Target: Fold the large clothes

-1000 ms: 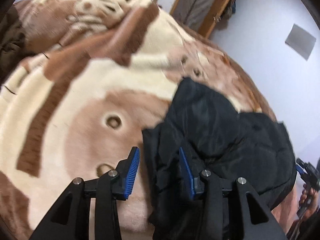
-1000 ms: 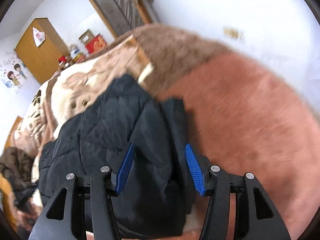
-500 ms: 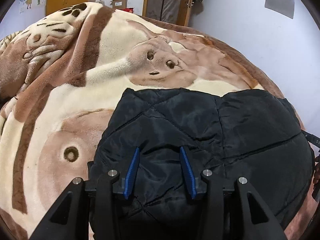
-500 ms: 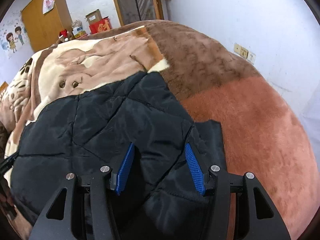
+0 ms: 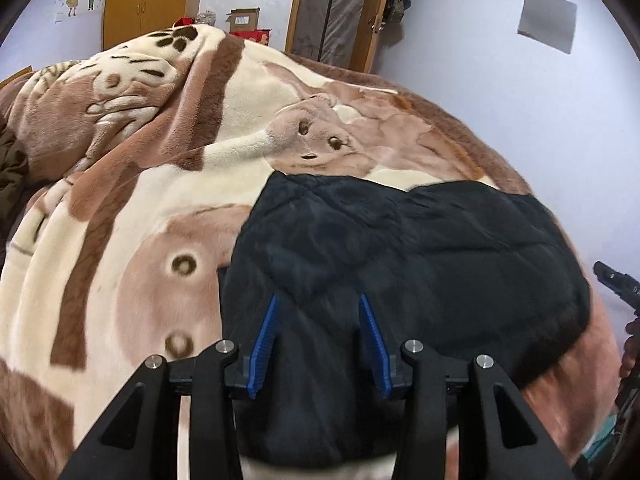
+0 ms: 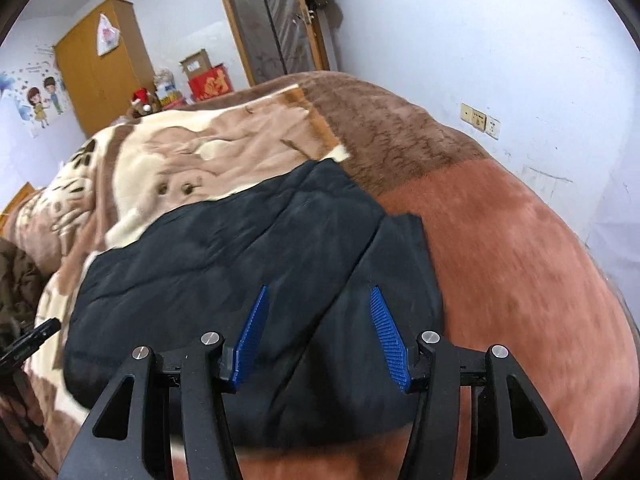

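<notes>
1. A black quilted jacket (image 5: 400, 248) lies folded on a bed. Its fabric is smooth and slightly shiny, stitched in large diamond shapes, and it looks puffy and soft.
2. Under it spreads a thick plush blanket (image 5: 152, 184) in cream, tan and brown, printed with cartoon bear faces and paw prints. The pile looks deep and fuzzy, and the blanket bunches into folds toward the far end.
3. On the right side of the bed the covering is a rust and brown fleece (image 6: 520, 248) with a short, matted nap. The jacket's right edge overlaps it.
4. The left gripper (image 5: 320, 338) hovers over the jacket's near left part. Its two black fingers, faced with ribbed blue pads (image 5: 266, 336), stand wide apart with nothing between them.
5. The right gripper (image 6: 320, 332) hovers over the jacket's near right part, where a flap (image 6: 400, 264) lies over the main body. Its blue-padded fingers are also spread wide and hold nothing.
6. The jacket's near edge is hidden behind both grippers, and motion blur softens its lower corners.
7. Across the room stand a wooden wardrobe (image 6: 104, 64), a dark door (image 6: 276, 20) and some stacked boxes (image 6: 204, 72), all small and distorted by the lens.
</notes>
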Tool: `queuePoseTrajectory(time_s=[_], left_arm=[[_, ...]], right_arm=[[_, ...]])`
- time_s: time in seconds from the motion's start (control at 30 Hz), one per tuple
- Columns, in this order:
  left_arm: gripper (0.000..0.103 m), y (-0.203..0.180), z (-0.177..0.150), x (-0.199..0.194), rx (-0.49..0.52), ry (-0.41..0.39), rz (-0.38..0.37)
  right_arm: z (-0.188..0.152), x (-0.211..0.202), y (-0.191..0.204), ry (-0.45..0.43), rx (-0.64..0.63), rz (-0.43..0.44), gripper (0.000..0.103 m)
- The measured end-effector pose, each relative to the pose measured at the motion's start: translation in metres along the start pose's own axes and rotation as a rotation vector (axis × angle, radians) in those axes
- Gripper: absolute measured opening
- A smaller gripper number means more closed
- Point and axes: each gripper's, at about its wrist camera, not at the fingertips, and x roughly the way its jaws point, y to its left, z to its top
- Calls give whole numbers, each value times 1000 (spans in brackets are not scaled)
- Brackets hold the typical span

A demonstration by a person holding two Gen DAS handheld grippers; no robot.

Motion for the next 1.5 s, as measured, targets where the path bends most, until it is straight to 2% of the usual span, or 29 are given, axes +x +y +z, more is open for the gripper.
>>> queuePoseTrajectory(time_s=[0.4,0.53,0.6,0.77,0.97,1.3,1.5], left_arm=[[45,-41,-88,-104,49,21,-47],[47,-49,-115,-131,74,26,-39],[51,-52,-127,-144,81,25,-35],[53,-57,-146,-164,73,38,-46],[64,-64,-158,-175,79,48,-63],[65,-68,-156,-174,94,51,-43],[65,-70,-155,-175,93,50,-56]], right_arm=[[-92,-107,69,-11,-72,36,54],[-114,-131,85,-11,-105,40,54],[-124,-139,93,-11,-122,20,54],[-144,-156,104,-6,-171,-12,54],[-157,-171,110,-10,-203,-22,54],[-161,-170,112,4,-211,-27,54],[-162,-168,113,11,-216,-27,54]])
